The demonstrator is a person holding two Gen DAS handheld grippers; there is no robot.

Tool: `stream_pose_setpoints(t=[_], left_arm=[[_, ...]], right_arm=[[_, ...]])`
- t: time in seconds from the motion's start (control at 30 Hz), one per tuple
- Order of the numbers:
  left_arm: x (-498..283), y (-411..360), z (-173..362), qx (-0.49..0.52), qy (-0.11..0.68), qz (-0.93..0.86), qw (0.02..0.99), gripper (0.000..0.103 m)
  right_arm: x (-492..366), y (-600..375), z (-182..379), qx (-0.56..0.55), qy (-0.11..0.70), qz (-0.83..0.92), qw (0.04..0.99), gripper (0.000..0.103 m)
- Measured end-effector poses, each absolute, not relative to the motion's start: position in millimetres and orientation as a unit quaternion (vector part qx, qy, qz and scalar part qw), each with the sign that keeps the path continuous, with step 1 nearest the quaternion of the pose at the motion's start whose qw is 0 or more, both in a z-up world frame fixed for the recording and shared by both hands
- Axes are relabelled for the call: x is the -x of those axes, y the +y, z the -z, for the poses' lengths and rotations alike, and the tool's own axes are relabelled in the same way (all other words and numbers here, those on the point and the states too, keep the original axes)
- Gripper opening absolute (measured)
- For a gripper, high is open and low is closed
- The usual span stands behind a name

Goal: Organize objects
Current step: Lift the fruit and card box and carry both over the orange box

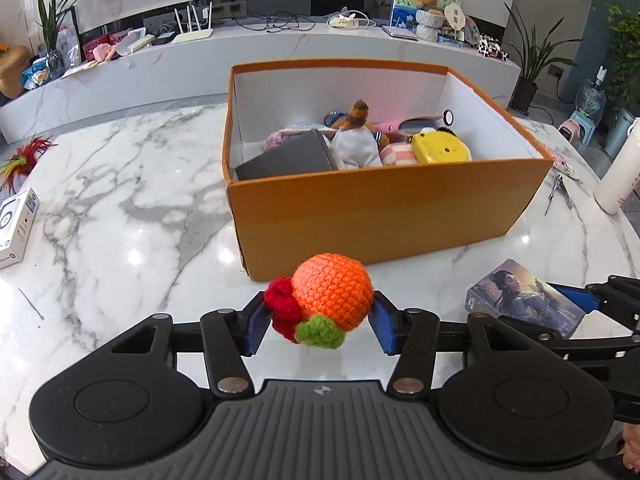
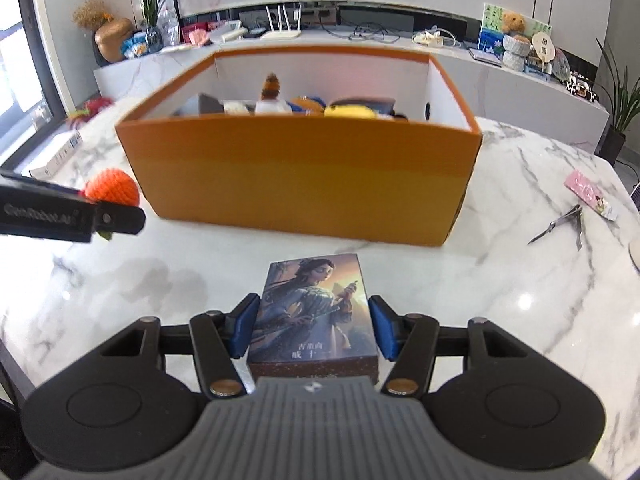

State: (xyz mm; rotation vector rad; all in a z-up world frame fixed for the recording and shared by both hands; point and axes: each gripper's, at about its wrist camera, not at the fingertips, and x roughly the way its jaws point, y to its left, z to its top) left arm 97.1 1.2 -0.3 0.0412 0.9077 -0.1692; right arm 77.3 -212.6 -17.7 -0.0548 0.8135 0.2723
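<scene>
Tongs, left [image 1: 318,322]: pinching a crocheted orange ball [image 1: 334,290] with red and green knitted bits at its base, blue pads pressing in on both sides, the ball hanging above the worktop [image 1: 120,208] just in front of the orange box [image 1: 384,208]. Tongs, right [image 2: 314,326]: blue pads sitting against both long sides of an illustrated card box [image 2: 314,312] showing a painted figure; whether the card box is lifted or lying on the worktop I cannot tell.

Left wrist view is looking down into the orange box: grey case [image 1: 288,160], plush doll in white clothing [image 1: 356,140], yellow toy [image 1: 440,148], pink checked item [image 1: 396,154], all crowding the near and right part of the floor. Right wrist view is showing only the tops of these over the near wall.

Left view alone is showing a white carton [image 1: 16,224] and feather toy [image 1: 24,160] at the worktop's left edge, a white bottle [image 1: 620,180] at the right. Right view alone is showing a pink packet [image 2: 588,196] clearly, beside small scissors [image 2: 560,226]. Right view is also catching the left tongs from the side, holding the orange ball at far left.
</scene>
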Motion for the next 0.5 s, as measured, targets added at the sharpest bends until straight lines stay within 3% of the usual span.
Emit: stream_pose_setpoints(t=[0.3,0.5], left_arm=[[-91.0,-4.8,-38.4,-0.019,0.395,0.099,0.913,0.061],[-129.2,-12.4,-78.8,0.002,0.35,0.097,0.932,0.061]], right_arm=[[-60.6,-233.1,-38.3,-0.032,0.329,-0.154,0.931,0.06],[-95.5,-245.4,-74.2,-0.094,0.273,-0.14,0.947,0.06]])
